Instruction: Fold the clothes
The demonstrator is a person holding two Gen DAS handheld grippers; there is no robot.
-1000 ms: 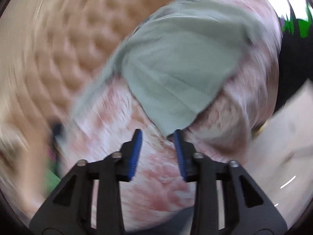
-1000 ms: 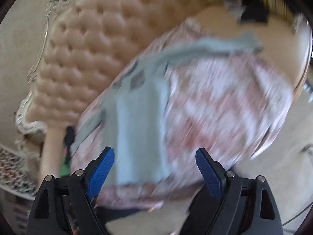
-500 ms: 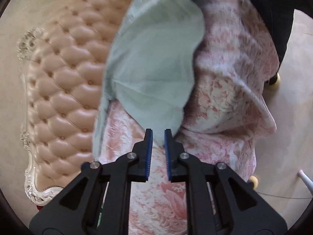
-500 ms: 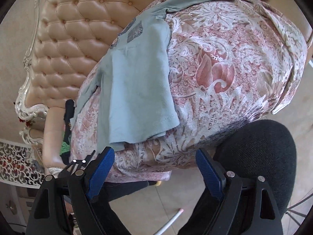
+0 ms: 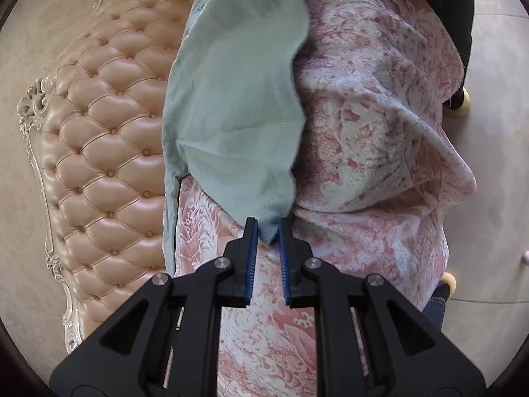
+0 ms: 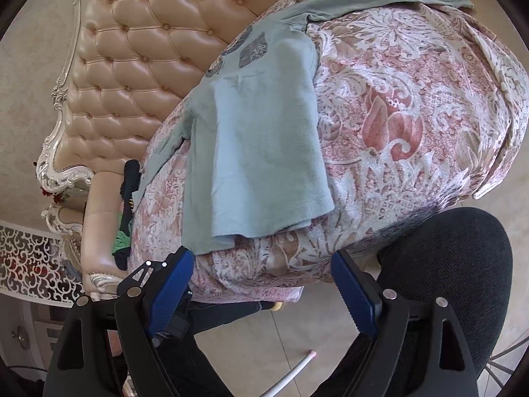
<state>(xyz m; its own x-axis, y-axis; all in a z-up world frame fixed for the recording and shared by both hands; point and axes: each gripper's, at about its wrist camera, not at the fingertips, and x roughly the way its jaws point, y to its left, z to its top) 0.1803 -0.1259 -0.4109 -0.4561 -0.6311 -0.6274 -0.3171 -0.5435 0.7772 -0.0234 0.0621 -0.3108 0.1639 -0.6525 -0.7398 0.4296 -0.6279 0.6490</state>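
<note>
Item, one pale green T-shirt [image 6: 261,139]: lies spread on the pink floral blanket [image 6: 396,132] that covers the seat of the tufted leather sofa [image 6: 139,66], one side already turned over onto itself, a sleeve trailing toward the far end. Change since a second ago: my left gripper [image 5: 267,231] has narrowed its jaws from a wider gap onto the shirt's lower corner, and both views, blurred then, are sharp now, so the swing over the sofa has settled. Meaning for the task, as I judge it: the corner is secured and the next fold can be drawn across. Left fingers [image 5: 251,248]: nearly together, grasping that bunched corner of green cloth between the blue pads, a slim gap remaining where the fabric sits. Right gripper [image 6: 261,284]: jaws spread wide, nothing between them, hanging just off the blanket's front edge below the shirt's hem, touching no cloth. A dark-clad knee [image 6: 456,264] of mine shows beside it
</note>
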